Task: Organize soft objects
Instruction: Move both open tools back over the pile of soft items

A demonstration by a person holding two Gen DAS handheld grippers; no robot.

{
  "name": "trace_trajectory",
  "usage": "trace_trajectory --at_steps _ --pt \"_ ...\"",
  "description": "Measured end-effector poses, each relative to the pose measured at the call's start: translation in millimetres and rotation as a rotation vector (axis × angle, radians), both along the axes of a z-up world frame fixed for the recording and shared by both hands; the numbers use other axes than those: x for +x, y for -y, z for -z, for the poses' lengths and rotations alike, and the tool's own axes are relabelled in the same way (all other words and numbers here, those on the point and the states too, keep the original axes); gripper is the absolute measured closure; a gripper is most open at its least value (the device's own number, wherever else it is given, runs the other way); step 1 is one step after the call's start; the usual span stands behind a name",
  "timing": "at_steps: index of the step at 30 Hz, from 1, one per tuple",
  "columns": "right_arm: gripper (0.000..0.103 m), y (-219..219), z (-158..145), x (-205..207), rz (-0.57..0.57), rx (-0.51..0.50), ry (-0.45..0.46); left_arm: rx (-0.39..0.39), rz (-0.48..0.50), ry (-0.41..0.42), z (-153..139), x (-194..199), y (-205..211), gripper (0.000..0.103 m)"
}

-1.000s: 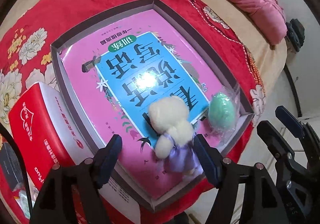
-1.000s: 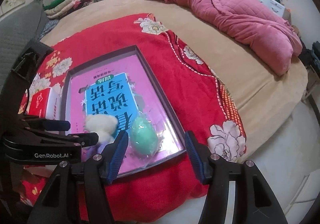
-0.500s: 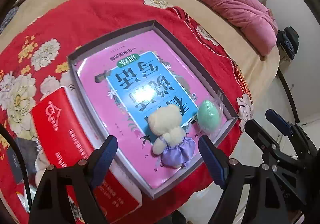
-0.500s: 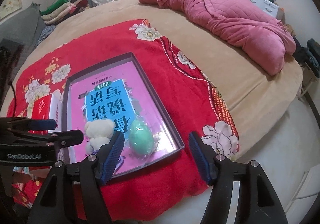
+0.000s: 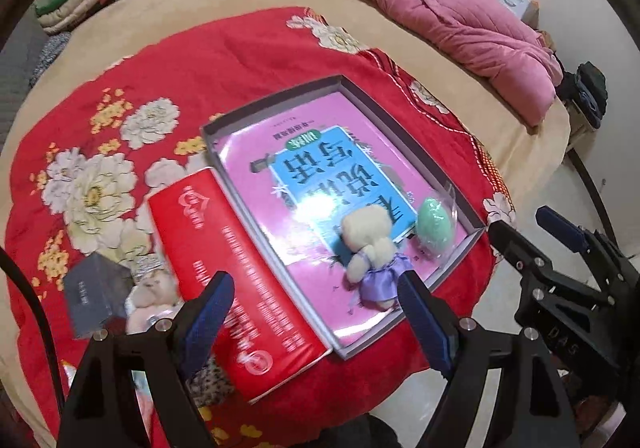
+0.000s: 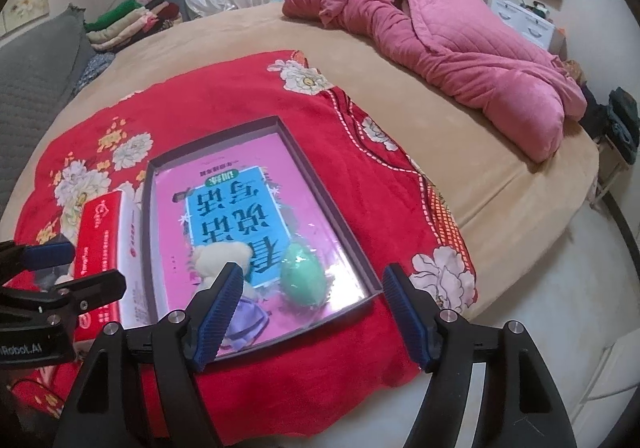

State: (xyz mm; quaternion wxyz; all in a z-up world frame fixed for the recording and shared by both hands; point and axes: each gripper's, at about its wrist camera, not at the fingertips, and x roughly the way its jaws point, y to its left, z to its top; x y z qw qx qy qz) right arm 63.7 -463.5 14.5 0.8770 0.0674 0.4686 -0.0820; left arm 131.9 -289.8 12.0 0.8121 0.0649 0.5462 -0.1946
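Nearest the left wrist camera, the left gripper [image 5: 316, 314] hangs above the bed with its blue pads spread wide and nothing between them; its jaws touch no object. Just beyond its right pad lies the plush bear [image 5: 370, 248], cream-coloured with a purple skirt, lying on the glossy pink and blue book cover inside the shallow grey box [image 5: 276, 96]. Close beside the bear, in the near right corner of that box, sits the green egg-shaped soft toy [image 5: 434, 226] in clear wrapping; the two look close, though whether they touch cannot be told. From the right wrist camera, the right gripper [image 6: 314, 314] is also empty, its jaws opening, with the green toy seen through the gap but lower down and apart from the pads. Against the left wall of the grey box rests a red carton [image 5: 236, 280]. Left of the carton, a small dark grey box [image 5: 92, 294] and another pale plush toy [image 5: 150, 288] lie on the red floral blanket [image 5: 208, 60]. Farther off, the tan bedspread [image 6: 256, 32] stretches back to a rumpled pink quilt [image 6: 460, 48], and folded clothes [image 6: 128, 22] are stacked near the curtained window
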Motion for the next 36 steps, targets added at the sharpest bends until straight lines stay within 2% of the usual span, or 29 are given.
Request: trace_trajectory --at_steps 19,30,36 --pt "0.029 -41 -48 -23 -0.023 -0.029 0.111 -0.012 -0.081 0.063 -21 -34 -70 0.020" --pt "0.029 -61 -72 -34 -0.050 0.034 0.172 -0.010 -0.112 0.088 -35 -54 -114 0.020" --pt "0.029 -74 -85 -37 -0.069 0.036 0.198 -0.030 -0.146 0.093 -44 -59 -140 0.020"
